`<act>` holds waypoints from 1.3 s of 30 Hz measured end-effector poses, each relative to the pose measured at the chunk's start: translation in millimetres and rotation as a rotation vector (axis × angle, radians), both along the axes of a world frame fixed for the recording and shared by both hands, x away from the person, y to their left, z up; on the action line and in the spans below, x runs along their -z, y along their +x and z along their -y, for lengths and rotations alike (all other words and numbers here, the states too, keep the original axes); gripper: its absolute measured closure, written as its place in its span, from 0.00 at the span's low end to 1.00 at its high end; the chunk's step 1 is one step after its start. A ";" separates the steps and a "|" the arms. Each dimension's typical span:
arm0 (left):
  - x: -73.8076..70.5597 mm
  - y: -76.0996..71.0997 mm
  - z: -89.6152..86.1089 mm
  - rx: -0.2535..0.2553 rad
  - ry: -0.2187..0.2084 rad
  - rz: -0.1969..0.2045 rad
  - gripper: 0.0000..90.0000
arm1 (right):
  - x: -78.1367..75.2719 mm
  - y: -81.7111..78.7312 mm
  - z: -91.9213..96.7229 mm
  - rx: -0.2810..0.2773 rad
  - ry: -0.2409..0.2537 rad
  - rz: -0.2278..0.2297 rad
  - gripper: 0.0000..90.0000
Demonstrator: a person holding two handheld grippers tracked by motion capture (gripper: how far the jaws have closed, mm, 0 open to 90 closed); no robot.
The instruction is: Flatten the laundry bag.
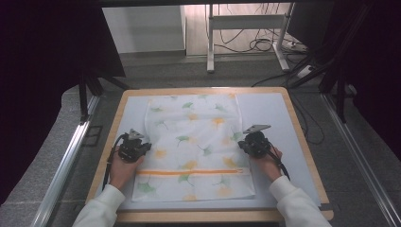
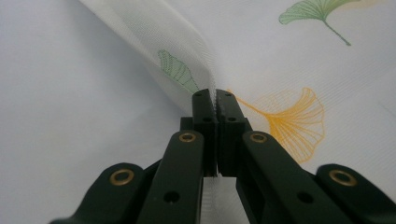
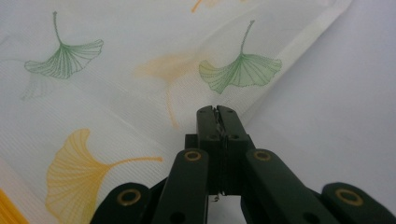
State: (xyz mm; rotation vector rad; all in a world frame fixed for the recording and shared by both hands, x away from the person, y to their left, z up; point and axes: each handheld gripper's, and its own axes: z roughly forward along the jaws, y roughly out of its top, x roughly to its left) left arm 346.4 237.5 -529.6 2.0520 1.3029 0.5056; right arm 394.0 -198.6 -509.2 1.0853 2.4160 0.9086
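Mesh laundry bag point(image 1: 194, 146) with ginkgo print flat on tabletop point(image 1: 269, 113), orange zipper point(image 1: 189, 172) near front. Left tool point(image 1: 138, 147) clamped on left edge, right tool point(image 1: 248, 143) clamped on right edge.

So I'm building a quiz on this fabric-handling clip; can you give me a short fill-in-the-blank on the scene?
1. The mesh bag is printed with green and ____ leaves.
2. The left gripper is ____ on the bag's edge.
3. The bag's zipper is coloured ____.
4. The right gripper pinches the bag's ____ edge in the high view.

Missing words: orange; shut; orange; right
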 end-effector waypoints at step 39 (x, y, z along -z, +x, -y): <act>-30.8 -58.0 59.6 0.160 -0.108 0.068 0.33 | -20.5 -67.7 36.8 -0.054 0.161 0.010 0.43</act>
